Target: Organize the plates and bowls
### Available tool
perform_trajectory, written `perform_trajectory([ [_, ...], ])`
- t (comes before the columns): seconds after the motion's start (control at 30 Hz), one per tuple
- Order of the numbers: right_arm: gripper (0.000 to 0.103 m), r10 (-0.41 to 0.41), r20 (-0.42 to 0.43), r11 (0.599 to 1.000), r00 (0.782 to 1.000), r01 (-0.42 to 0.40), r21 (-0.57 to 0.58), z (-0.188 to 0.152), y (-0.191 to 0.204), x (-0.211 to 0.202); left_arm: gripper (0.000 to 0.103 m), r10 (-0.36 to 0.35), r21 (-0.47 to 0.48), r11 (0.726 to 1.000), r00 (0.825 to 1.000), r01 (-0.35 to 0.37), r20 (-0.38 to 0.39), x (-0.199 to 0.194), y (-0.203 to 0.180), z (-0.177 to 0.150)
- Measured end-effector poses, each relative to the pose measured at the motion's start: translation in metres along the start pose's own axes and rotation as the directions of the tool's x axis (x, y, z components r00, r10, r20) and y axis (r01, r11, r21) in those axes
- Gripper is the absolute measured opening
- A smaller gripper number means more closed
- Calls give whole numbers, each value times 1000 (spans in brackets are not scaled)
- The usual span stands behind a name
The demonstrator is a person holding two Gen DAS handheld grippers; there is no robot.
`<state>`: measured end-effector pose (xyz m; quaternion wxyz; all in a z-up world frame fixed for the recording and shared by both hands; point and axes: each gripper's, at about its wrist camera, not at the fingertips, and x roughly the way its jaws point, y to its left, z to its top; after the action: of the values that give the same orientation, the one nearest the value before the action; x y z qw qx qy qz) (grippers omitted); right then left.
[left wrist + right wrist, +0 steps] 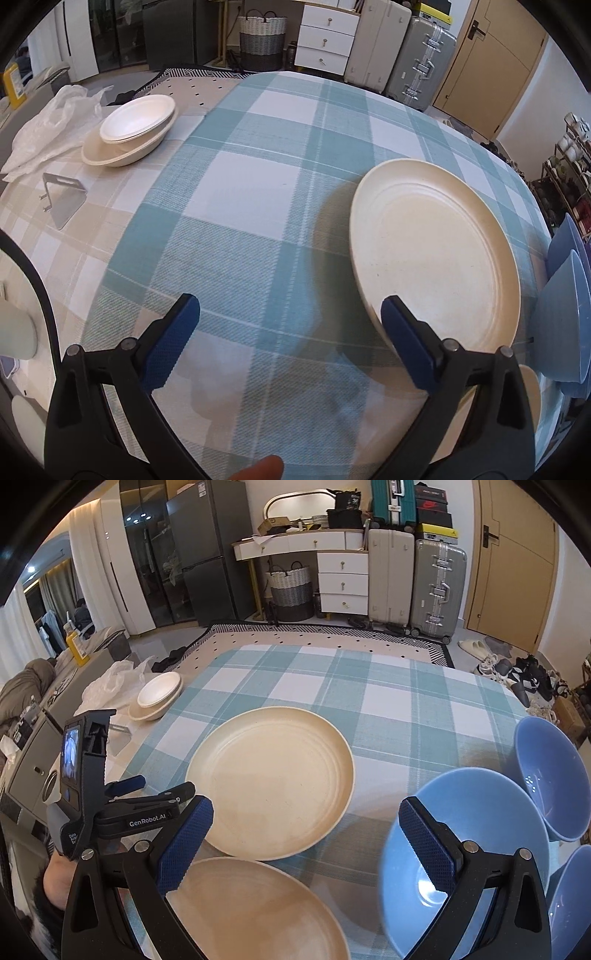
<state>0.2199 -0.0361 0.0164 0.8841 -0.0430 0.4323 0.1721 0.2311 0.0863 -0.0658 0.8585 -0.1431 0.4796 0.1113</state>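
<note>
Pre-grasp. Both claws wide open, empty: left gripper (290, 325), right gripper (306, 825). Cream plate (271, 784) at 12 o'clock, second plate (255, 910) at 6. Next: likely stack them.

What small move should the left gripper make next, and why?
Probably shift right and close on the near rim of the cream plate. The left gripper is open and empty, its right finger already at that rim, and a second cream plate lies nearby for stacking.
</note>
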Motion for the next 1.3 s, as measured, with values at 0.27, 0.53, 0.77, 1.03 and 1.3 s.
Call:
perform_trajectory([
  [0.27,102,31,-36,999,999,-31,-9,2,19,27,91,-18,-28,999,1000,18,5,-8,27,-4],
  [0.53,98,0,-85,999,996,-3,-36,2,27,63,88,-36,-50,998,999,37,11,-10,39,-7],
  [0.77,87,-1,-134,999,991,-5,-48,5,31,89,87,-43,-63,997,999,43,14,-11,46,-7],
  [1.03,75,-26,-197,999,980,17,-48,1,25,119,78,-72,-54,996,997,73,16,-11,48,-8],
  [1.3,50,-49,-214,998,976,40,-45,-3,21,127,67,-86,-49,995,996,86,10,-10,44,-9],
])
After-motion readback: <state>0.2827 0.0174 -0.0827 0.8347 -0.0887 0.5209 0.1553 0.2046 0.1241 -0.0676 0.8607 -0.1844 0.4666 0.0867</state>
